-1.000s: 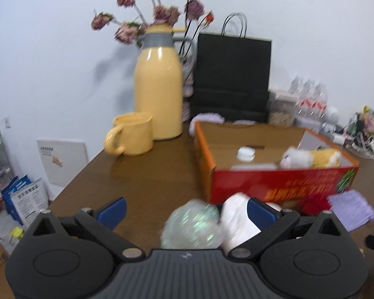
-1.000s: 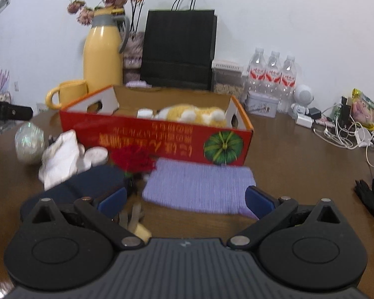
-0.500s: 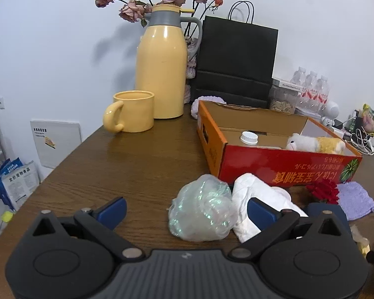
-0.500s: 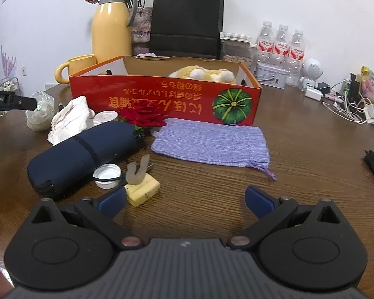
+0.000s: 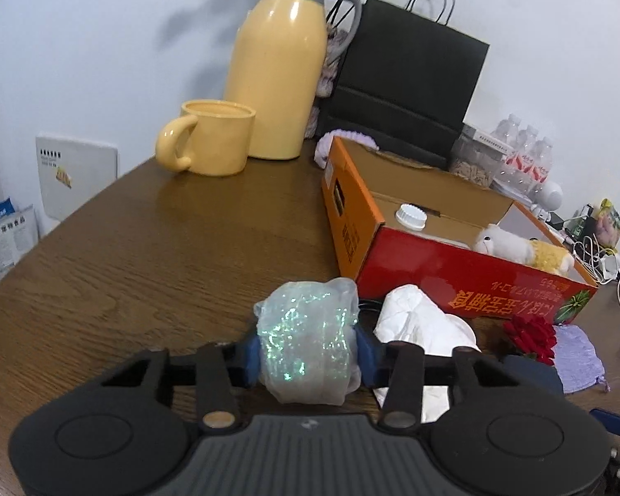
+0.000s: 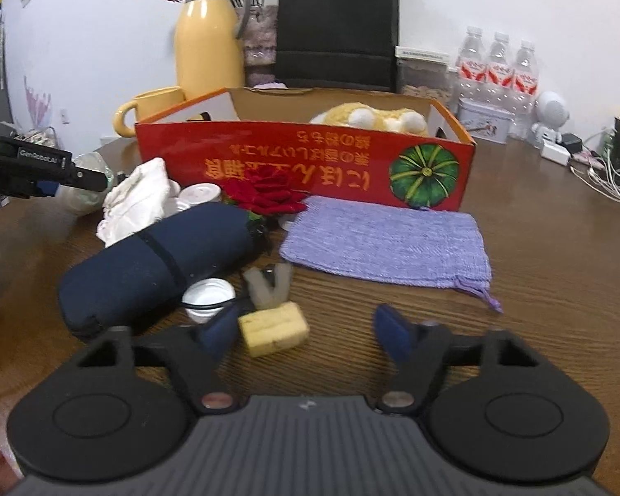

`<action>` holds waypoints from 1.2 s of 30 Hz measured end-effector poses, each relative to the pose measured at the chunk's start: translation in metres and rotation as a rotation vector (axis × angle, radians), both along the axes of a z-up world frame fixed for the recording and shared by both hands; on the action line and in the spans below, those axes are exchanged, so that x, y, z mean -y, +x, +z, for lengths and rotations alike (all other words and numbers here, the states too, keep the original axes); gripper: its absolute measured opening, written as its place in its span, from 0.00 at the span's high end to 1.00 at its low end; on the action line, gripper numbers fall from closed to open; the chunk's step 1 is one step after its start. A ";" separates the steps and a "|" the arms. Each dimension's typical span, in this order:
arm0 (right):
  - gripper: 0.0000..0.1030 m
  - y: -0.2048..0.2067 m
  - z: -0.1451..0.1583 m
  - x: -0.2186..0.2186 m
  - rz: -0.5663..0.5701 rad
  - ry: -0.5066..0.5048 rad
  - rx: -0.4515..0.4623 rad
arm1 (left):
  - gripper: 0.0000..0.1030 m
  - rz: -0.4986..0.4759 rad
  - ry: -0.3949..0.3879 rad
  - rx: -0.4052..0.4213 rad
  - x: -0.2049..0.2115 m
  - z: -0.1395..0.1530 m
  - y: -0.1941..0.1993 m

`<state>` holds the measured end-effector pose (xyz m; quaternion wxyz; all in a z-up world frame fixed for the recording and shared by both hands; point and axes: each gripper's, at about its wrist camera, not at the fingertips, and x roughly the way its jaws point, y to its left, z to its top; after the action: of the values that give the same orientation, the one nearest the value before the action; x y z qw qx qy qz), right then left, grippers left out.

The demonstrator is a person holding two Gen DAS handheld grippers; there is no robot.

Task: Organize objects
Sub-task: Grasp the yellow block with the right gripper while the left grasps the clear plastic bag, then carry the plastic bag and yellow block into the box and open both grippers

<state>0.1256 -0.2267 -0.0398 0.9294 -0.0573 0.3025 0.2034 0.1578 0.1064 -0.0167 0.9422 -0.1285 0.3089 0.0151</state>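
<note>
Left gripper (image 5: 308, 349) clamps crinkled iridescent plastic ball (image 5: 308, 337) at lower centre; right gripper (image 6: 306, 332) stands open beside yellow sponge block (image 6: 273, 328).

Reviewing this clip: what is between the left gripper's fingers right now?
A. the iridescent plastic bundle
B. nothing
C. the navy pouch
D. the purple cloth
A: in the left wrist view, the left gripper has both blue pads pressed against the iridescent plastic bundle, while the navy pouch and purple cloth lie on the table.
</note>
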 end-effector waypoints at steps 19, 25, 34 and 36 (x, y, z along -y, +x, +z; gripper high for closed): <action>0.70 0.011 0.046 0.012 -0.061 0.064 0.149 | 0.60 -0.068 0.032 0.216 0.033 0.048 -0.026; 0.70 0.034 0.076 -0.006 -0.036 0.066 0.235 | 0.60 -0.101 0.058 0.252 0.058 0.069 -0.006; 0.70 0.082 0.093 -0.022 -0.068 0.074 0.279 | 0.60 -0.121 0.097 0.260 0.085 0.078 0.035; 0.70 0.092 0.095 -0.024 -0.077 0.080 0.280 | 0.60 -0.122 0.104 0.258 0.090 0.078 0.044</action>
<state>0.2181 -0.2025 0.0549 0.9711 -0.0364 0.1638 0.1696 0.2022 0.0168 0.0613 0.9787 -0.0615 0.1913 -0.0429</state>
